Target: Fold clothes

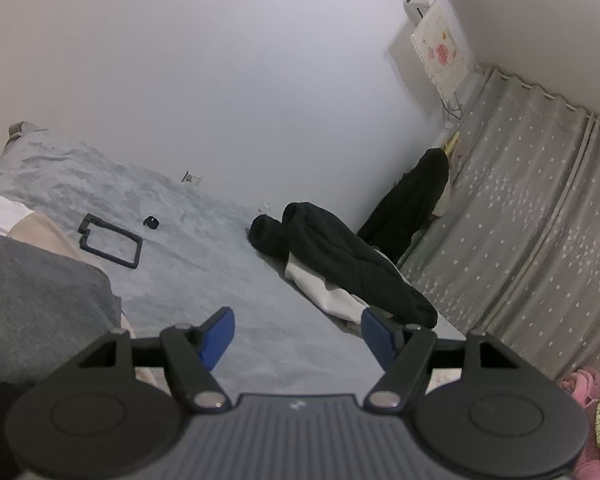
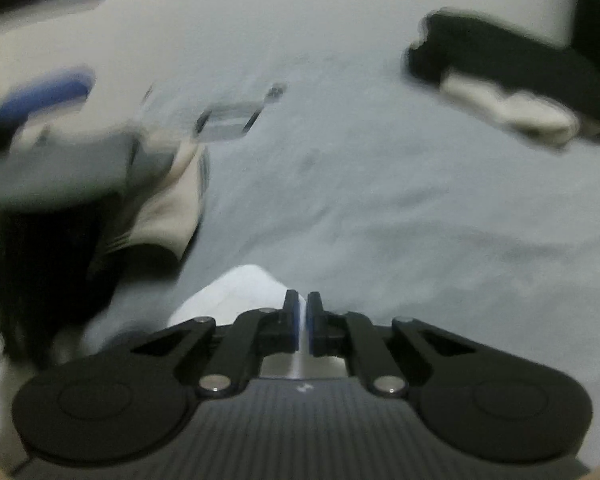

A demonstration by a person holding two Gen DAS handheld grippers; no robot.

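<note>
So far little looks folded: your left gripper (image 1: pixel 298 338) hangs wide open and empty over the pale blue-grey fleece bed cover (image 1: pixel 204 264), with the crumpled black-and-white garment (image 1: pixel 352 268) ahead and to its right, and a grey garment over beige cloth (image 1: pixel 40 300) close on its left. Your right gripper (image 2: pixel 302 322) has its jaws closed together just beside a white fabric edge (image 2: pixel 236 292) at its left fingertip, though the blur hides whether any cloth is pinched. By my judgement, nearly all the folding remains.
</note>
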